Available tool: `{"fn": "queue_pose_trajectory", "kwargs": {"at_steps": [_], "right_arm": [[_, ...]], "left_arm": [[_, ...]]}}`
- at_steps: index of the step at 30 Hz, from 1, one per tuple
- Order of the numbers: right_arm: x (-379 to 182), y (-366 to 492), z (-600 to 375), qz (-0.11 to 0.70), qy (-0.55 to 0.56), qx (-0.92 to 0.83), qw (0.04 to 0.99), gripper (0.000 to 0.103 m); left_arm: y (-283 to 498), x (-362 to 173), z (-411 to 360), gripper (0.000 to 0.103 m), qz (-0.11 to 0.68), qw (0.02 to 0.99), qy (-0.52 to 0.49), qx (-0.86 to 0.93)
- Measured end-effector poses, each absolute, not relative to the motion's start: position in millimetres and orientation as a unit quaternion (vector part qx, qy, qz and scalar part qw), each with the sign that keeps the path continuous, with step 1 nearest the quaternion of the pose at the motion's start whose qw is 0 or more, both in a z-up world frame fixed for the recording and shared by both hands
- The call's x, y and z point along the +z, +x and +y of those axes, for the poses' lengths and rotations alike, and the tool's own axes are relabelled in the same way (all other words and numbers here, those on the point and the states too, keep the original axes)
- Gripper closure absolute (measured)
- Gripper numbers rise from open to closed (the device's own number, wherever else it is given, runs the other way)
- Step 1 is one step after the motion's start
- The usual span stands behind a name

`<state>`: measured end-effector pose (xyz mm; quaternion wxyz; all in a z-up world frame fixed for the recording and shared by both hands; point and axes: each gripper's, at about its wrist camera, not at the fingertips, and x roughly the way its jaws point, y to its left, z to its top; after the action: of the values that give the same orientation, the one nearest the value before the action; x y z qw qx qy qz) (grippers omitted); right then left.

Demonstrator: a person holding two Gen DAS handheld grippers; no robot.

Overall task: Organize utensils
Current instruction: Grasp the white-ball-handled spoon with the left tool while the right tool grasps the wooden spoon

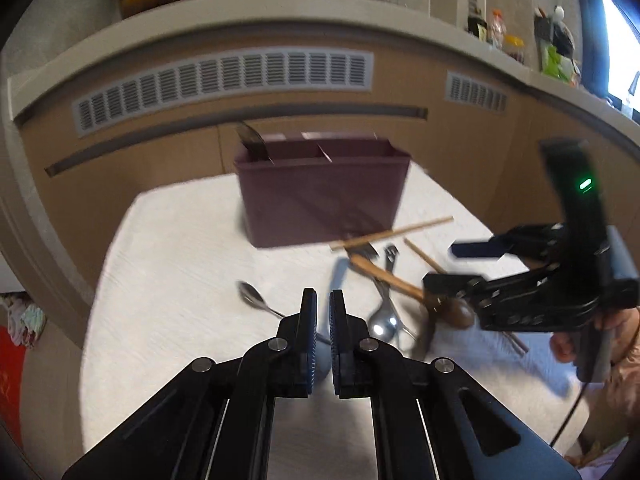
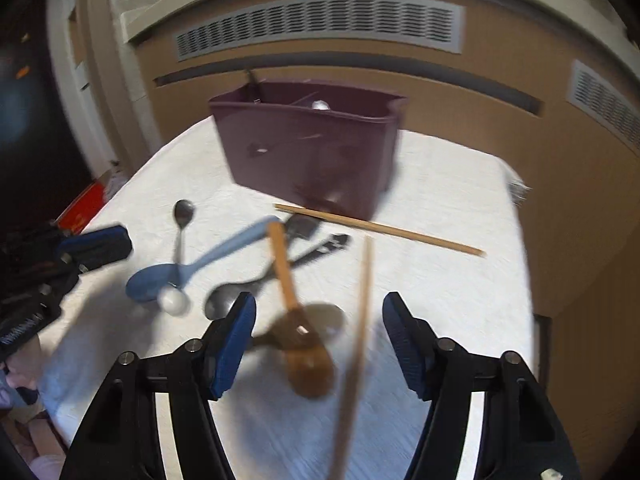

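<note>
A maroon utensil holder [image 1: 320, 196] [image 2: 312, 152] stands at the back of the white table, with a dark utensil [image 1: 252, 140] in its left compartment. Loose utensils lie in front of it: a wooden spoon [image 2: 296, 320] [image 1: 400, 288], chopsticks [image 2: 380, 228] [image 2: 356, 352] [image 1: 392, 232], metal spoons [image 2: 182, 216] [image 1: 256, 300] [image 1: 384, 320], forks [image 2: 324, 246] and a light blue spoon [image 2: 192, 268]. My left gripper [image 1: 323, 308] is shut with nothing visible between its tips. My right gripper [image 2: 318, 312] [image 1: 444, 264] is open above the wooden spoon's bowl.
A tan cabinet front with grey vents [image 1: 224, 84] rises behind the table. A counter on top carries bottles and jars [image 1: 504, 36]. A white cloth covers the table [image 1: 168, 280], whose edges drop off left and right.
</note>
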<state>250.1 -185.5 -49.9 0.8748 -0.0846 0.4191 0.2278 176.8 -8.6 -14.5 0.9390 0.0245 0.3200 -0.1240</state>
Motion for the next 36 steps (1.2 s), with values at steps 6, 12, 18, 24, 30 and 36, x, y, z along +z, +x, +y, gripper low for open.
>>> {"fn": "queue_pose_trajectory", "kwargs": {"at_steps": [6,12,18,24,30,36], "right_arm": [[-73.2,291.2,-151.7,0.467,-0.114,0.252,0.840,0.065],[-77.2,295.7,-155.2,0.498,-0.077,0.245,0.828,0.094],[-69.2,272.9,-182.5,0.497,-0.037,0.220,0.839,0.094],[-66.8,262.6,-205.3,0.494,-0.013,0.188,0.849,0.094],[-63.2,256.4,-207.6,0.489,-0.008,0.193,0.850,0.094],[-67.4,252.6,-206.6,0.490,-0.002,0.200,0.849,0.093]], "left_arm": [[184.4,-6.7,29.3,0.095,0.324,0.938,0.004,-0.122],[211.1,-30.6,29.2,0.094,0.370,0.916,0.000,-0.155],[269.7,-53.3,8.9,0.093,0.402,0.897,0.020,-0.185],[307.0,-83.1,14.0,0.093,0.468,0.861,0.005,-0.199],[255.5,-84.1,36.0,0.093,0.489,0.847,0.018,-0.206],[202.8,-75.4,37.5,0.089,0.503,0.830,0.040,-0.237]]}}
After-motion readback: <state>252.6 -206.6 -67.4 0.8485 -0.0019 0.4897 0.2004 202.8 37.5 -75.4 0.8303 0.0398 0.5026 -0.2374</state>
